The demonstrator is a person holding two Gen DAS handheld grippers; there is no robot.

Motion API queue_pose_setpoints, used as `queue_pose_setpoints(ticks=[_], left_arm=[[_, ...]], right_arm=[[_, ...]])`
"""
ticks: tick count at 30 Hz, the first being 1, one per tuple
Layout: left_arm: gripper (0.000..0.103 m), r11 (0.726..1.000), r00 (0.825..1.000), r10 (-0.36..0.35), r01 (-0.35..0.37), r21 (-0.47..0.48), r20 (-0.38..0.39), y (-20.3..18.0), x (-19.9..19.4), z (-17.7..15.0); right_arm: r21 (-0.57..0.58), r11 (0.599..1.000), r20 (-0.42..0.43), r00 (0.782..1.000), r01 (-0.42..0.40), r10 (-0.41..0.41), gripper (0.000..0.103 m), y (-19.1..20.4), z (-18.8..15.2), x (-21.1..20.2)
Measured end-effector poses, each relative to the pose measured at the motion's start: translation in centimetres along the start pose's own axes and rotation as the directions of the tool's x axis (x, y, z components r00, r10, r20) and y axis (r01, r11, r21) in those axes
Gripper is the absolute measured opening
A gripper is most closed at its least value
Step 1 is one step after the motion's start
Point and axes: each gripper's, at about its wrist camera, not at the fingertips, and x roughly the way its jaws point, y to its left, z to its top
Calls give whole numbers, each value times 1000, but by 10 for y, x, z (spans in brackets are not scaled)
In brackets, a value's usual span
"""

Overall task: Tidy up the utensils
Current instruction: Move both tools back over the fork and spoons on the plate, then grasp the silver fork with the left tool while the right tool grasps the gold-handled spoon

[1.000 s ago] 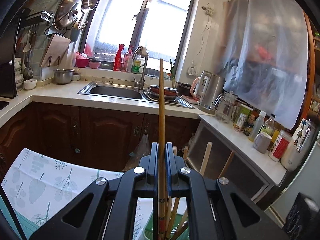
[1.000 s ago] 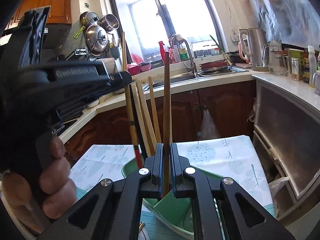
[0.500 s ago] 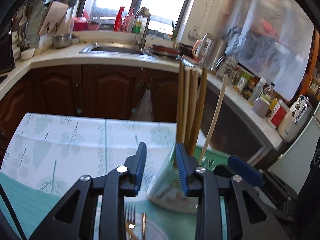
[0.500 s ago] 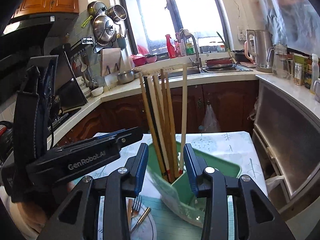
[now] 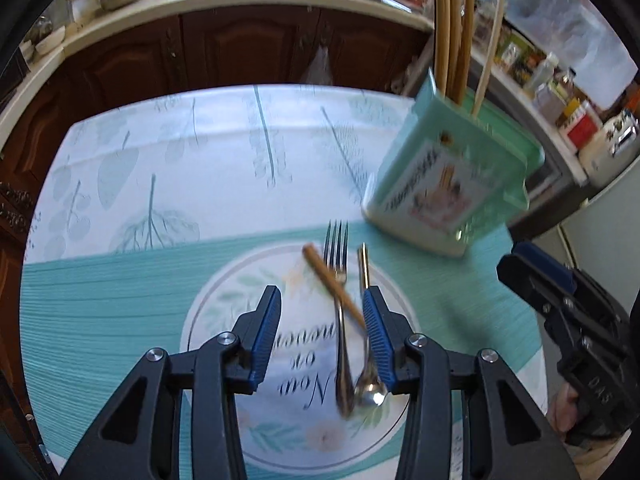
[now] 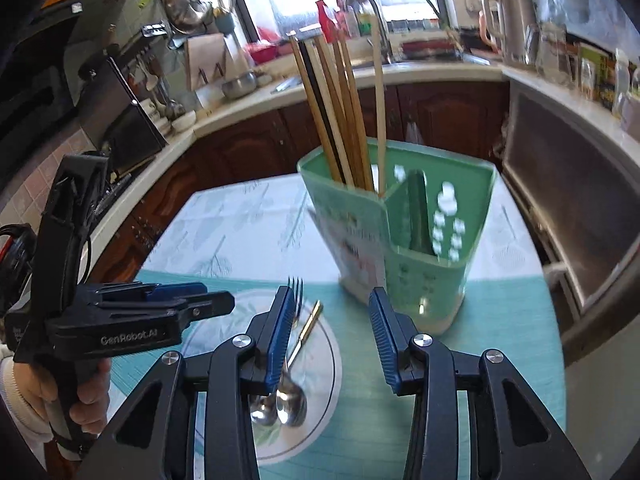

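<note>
**Chopsticks released, cutlery next**

Both chopsticks, clamped a second ago, are now dropped in the green holder [image 6: 400,240]. Left gripper [image 5: 322,330] and right gripper [image 6: 328,338] are opening, nothing held. Fork [image 5: 339,320] and spoon [image 5: 366,380] lie on the plate [image 5: 224,292]: light, stiff, slippery metal, best pinched mid-handle.

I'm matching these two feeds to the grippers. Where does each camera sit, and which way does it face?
Left wrist: sits on the left gripper, looks steeply down at the plate with fork, spoon and one chopstick; its jaws are opening, clamped on nothing.
Right wrist: sits on the right gripper, looks down and forward at the green holder of chopsticks; its jaws are opening, empty; a hand shows.
Shared: plate, fork, spoon, holder, and each other's gripper.
</note>
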Motion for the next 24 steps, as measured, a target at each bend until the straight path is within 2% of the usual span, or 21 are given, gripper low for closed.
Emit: queue_pose_setpoints(ticks=[3, 6, 10, 17, 24], left_arm=[[32, 999, 999, -5, 7, 34, -53, -2, 12, -16], [25, 999, 995, -16, 20, 40, -101, -3, 26, -28], [23, 999, 990, -35, 37, 16, -135, 0, 42, -32], [20, 999, 987, -40, 41, 1, -157, -2, 61, -24], [9, 1000, 990, -7, 10, 20, -138, -14, 66, -10]], right_arm=[[25, 1000, -45, 999, 7, -5, 40, 0, -18, 6], [20, 998, -79, 996, 52, -50, 40, 3, -37, 13], [22, 996, -80, 993, 89, -87, 40, 10, -62, 15], [125, 991, -88, 996, 39, -28, 40, 7, -93, 14], [143, 989, -116, 993, 25, -8, 39, 5, -102, 21]])
